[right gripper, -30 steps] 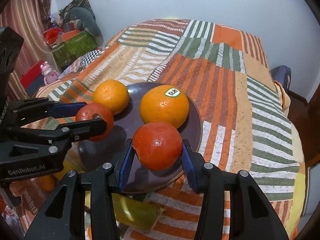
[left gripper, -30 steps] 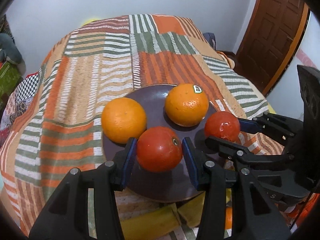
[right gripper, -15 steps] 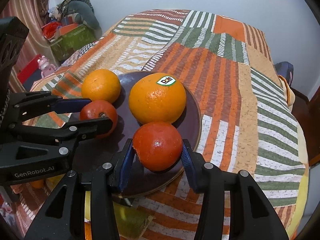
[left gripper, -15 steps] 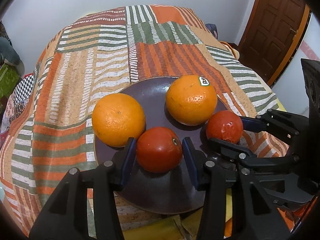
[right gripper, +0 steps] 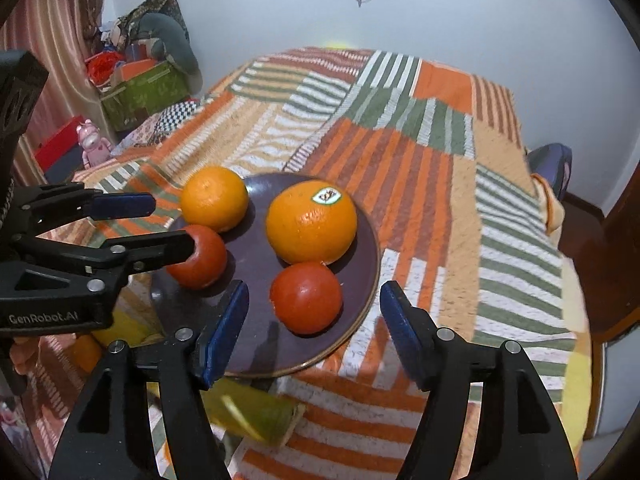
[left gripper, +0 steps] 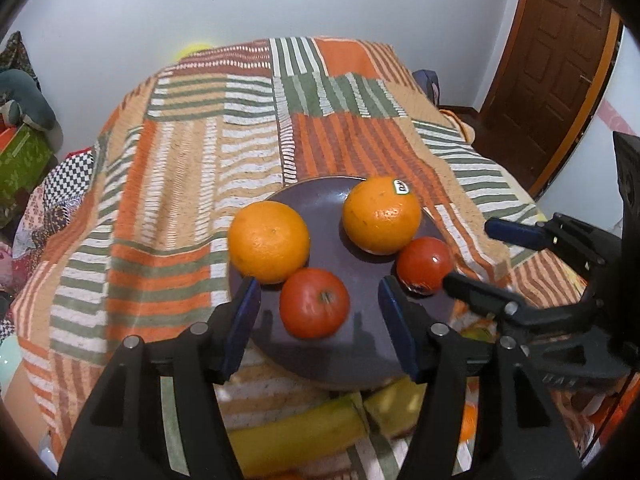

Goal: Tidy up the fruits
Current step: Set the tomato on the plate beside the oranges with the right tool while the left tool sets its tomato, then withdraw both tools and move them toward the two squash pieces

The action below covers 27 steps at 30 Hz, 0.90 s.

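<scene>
Tomatoes on dark plate (left gripper: pixel 360 364), beside two oranges. One tomato (left gripper: pixel 314 303) between spread fingers of left gripper (left gripper: pixel 320 312), untouched; other tomato (right gripper: pixel 306 297) between released right gripper (right gripper: pixel 316 312) fingers.

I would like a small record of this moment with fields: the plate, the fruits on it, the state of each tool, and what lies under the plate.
plate: dark purple plate on the striped blanket
oranges: two, plain orange and stickered orange
tomatoes: two, left tomato and right tomato, both resting on the plate
left tool: open, around the left tomato, not touching
right tool: open, around the right tomato, not touching
near edge: yellow bananas beside the plate
</scene>
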Available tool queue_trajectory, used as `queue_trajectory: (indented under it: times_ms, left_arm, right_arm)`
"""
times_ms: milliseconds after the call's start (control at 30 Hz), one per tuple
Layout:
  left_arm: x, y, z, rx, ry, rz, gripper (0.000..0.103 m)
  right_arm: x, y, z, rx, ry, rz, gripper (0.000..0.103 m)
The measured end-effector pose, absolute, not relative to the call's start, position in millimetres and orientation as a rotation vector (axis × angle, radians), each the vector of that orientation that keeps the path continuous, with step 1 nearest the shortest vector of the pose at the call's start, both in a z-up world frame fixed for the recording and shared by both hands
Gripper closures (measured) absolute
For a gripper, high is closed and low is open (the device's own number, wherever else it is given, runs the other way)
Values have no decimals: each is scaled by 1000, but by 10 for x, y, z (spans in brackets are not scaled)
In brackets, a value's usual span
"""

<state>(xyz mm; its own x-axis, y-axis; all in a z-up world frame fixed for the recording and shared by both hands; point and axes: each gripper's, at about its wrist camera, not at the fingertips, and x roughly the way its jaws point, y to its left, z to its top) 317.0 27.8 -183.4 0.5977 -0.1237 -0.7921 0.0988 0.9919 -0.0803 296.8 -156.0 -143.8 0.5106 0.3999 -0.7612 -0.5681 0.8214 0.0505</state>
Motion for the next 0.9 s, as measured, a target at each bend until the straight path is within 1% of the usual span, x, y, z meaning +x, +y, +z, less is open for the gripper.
queue_trajectory:
  times_ms: [200, 433, 600, 733, 900]
  left_arm:
    - [2828, 341, -1784, -11, 926, -124, 40]
    - [2551, 360, -2005, 5, 987, -108, 38]
    - [2494, 348, -2186, 9, 1033, -100, 38]
    - [2499, 282, -2243, 22, 1032, -97, 38]
    - [2527, 219, -2238, 57, 1044, -86, 38]
  right_arm:
    - [2783, -1704, -1309, -218, 829, 570, 38]
    - [2631, -1890, -1497, -255, 868, 516, 36]
    - [2625, -1991, -1701, -264, 917, 486, 35]
    - [2625, -1997, -1783, -255, 948, 486, 36]
    - [2576, -1998, -1783, -269, 933, 465, 36]
